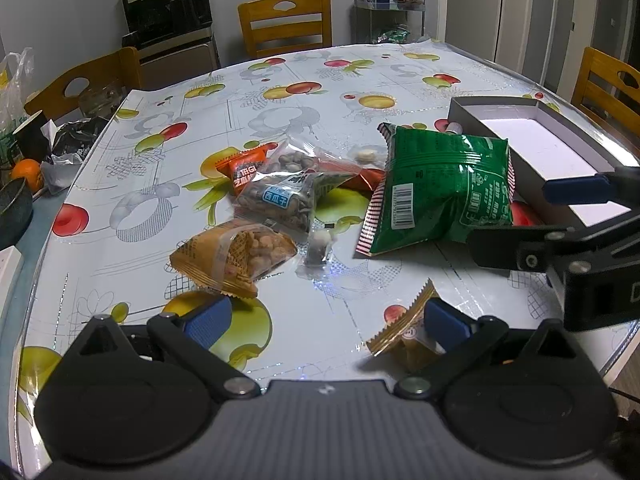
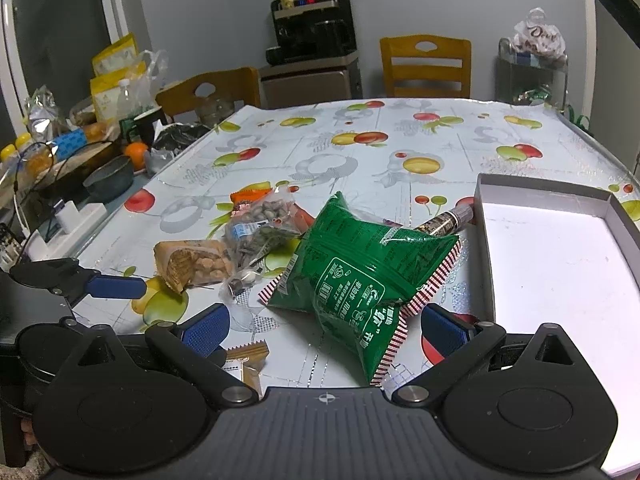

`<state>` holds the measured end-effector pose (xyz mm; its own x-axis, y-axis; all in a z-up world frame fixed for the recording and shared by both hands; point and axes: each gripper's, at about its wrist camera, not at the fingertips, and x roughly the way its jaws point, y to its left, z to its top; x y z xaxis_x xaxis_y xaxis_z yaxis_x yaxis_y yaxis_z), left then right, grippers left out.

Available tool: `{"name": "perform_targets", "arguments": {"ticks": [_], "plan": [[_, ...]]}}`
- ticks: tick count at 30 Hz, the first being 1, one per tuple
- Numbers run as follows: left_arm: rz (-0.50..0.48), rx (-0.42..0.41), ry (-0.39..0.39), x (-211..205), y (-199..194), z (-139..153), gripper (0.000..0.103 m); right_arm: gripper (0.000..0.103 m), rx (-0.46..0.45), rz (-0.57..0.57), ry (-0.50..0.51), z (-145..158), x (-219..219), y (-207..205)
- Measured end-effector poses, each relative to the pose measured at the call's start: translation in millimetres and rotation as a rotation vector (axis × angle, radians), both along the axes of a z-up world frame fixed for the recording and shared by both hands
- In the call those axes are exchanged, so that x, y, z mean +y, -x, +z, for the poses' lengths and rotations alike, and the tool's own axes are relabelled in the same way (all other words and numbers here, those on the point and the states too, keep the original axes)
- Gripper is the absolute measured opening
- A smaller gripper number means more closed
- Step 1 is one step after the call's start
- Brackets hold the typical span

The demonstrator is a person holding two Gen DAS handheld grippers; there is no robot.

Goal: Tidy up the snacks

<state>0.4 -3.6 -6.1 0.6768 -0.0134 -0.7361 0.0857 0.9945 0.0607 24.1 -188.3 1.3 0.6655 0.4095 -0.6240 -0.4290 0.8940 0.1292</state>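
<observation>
With the white box (image 2: pixel 560 248) bare and snacks loose on the table (image 2: pixel 400 152), the right gripper (image 2: pixel 324 326), jaws spread, straddles the green bag (image 2: pixel 352 268), apparently the first pick; left gripper (image 1: pixel 328 320) waits open.

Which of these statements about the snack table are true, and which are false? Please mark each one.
1. The white box holds no snacks. True.
2. The green bag lies inside the box. False: it lies on the tablecloth, beside the box.
3. The right tongs are open. True.
4. The left tongs are shut on the peanut packet. False: they are open and hold nothing.
5. An orange lies left of the table. True.
</observation>
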Motion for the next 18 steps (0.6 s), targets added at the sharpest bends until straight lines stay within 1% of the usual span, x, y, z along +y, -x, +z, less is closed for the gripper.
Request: {"name": "perform_targets", "arguments": {"ticks": [18], "plan": [[-0.003,0.0,-0.001,-0.7,0.8,-0.4,0.103,0.103,0.004,-0.002,-0.004,-0.3,-0.3,-0.7]]}}
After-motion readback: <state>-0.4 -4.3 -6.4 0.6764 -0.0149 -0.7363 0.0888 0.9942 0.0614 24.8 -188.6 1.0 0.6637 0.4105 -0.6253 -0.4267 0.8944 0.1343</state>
